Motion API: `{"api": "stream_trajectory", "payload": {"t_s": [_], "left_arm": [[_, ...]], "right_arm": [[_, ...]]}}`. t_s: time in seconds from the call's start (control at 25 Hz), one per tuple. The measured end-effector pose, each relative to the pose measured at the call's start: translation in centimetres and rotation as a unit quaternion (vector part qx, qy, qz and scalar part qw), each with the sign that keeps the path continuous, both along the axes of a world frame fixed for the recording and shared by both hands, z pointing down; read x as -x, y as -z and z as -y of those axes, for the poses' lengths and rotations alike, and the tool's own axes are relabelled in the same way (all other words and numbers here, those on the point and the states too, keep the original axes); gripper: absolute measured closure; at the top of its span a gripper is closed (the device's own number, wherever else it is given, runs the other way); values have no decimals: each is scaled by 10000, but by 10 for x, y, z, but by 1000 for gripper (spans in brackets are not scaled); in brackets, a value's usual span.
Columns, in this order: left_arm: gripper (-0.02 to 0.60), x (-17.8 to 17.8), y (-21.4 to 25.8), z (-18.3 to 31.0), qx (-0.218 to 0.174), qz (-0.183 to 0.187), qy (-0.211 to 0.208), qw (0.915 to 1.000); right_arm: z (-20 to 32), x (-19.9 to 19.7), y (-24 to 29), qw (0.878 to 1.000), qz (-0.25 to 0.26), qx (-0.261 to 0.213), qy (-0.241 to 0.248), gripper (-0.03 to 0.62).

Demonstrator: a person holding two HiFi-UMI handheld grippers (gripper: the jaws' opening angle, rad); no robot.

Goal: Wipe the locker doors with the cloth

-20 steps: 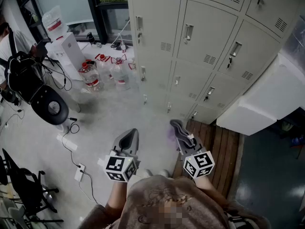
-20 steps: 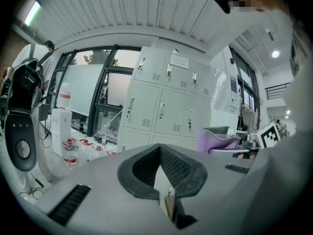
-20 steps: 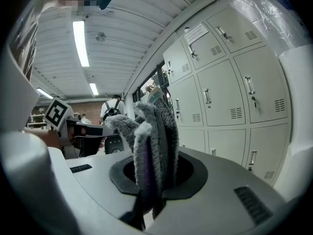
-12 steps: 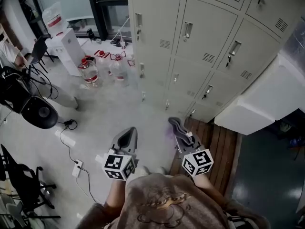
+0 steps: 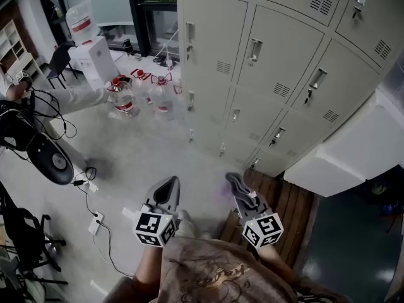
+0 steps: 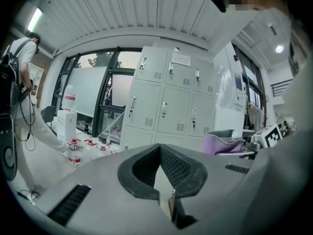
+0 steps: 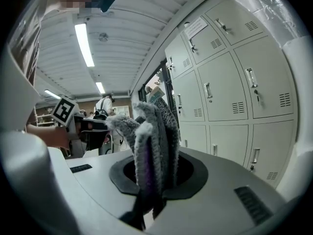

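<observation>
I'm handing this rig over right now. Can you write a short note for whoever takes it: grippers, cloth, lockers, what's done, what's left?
Left hand-held gripper: jaws together, nothing between them.
Right hand-held gripper: shut on the cloth, a folded grey and purple cloth that sticks out past the jaws.
Locker doors: ahead of the person, all shut. Both grippers are held low and are not touching the doors.
Done: the cloth is gripped. The pictures do not show whether any door has been wiped.
Left: bring the cloth up to the doors and wipe them.
</observation>
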State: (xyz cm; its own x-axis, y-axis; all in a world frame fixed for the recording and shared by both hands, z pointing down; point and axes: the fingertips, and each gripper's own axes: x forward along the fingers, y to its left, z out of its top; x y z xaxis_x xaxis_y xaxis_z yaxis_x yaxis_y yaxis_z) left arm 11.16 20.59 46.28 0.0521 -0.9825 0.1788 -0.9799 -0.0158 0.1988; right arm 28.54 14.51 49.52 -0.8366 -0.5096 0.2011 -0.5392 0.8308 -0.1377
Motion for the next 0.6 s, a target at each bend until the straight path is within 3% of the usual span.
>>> {"api": "stream_trajectory", "payload": {"t_s": [0.28, 0.6], "left_arm": [[581, 34, 4, 33, -175, 41, 87, 9998], [581, 96, 5, 114, -294, 11, -213, 9993]], "right_arm": [[31, 38, -7, 9999, 109, 51, 90, 543], [96, 99, -4, 9999, 101, -28, -127, 542]]}}
